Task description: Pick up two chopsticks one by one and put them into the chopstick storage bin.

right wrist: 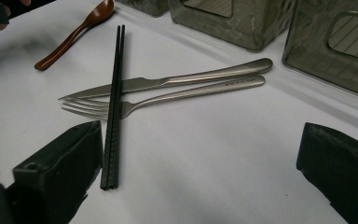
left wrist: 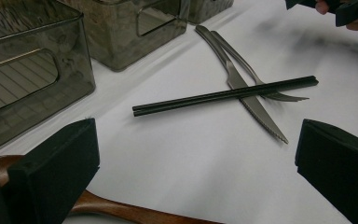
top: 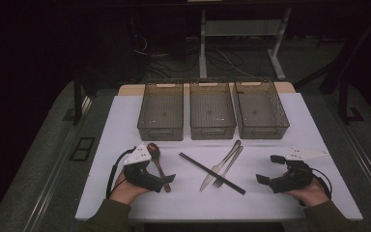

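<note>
On the white table top lie a wooden spoon, a pair of black chopsticks, a steel knife and a steel fork. The chopsticks rest across the knife and fork. My left gripper is open, and its far jaw sits over the spoon handle. At the right, my right gripper is open and holds nothing. Its view faces the chopsticks, knife and fork, with one chopstick end close to its left jaw.
Three smoky see-through bins stand in a row at the back of the table. Each has a cut-out handle. The floor around the table is dark, with cables and a desk frame behind.
</note>
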{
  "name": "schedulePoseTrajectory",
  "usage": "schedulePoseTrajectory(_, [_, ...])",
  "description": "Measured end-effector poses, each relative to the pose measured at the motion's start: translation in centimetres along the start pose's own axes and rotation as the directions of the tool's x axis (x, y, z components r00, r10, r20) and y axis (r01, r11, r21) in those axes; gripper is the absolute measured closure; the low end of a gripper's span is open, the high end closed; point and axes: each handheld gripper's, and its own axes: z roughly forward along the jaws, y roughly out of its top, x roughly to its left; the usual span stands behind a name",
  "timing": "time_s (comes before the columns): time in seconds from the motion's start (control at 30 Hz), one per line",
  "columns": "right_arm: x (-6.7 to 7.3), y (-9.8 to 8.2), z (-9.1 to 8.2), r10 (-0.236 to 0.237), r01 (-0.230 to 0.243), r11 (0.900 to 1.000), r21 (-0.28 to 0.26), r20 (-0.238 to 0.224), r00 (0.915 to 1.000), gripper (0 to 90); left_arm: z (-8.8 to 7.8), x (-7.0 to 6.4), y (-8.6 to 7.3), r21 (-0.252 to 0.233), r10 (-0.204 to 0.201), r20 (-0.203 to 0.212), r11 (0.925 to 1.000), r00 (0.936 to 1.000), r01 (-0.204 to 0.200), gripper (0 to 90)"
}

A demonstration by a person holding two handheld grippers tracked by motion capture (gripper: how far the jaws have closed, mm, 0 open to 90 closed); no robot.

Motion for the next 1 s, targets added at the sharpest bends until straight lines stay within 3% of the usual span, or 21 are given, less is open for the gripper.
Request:
schedulePoseTrajectory(0.63, [1.1,1.5,0.8,-0.04,0.041,0.998,0.038,-0.007,0.9992,0.9,-0.1,-0.3,0.1,-0.009,0.005,-0.003,0.9999,1.0,-0.005,0.0])
schedulePoseTrajectory(0.9, [1.2,2.3,1.6,-0.032,0.033,0.999,0.036,-0.034,0.9989,0.9,0.0,-0.3,0.2,-0.011,0.002,0.004,0.9999,1.0,-0.002,0.0])
schedulePoseTrajectory(1.0, [1.4,2.5,2.0,-0.051,0.052,0.998,0.04,-0.039,0.9979,0.9,0.0,-0.4,0.2,-0.01,0.01,-0.001,0.9999,0.9999,-0.01,0.0])
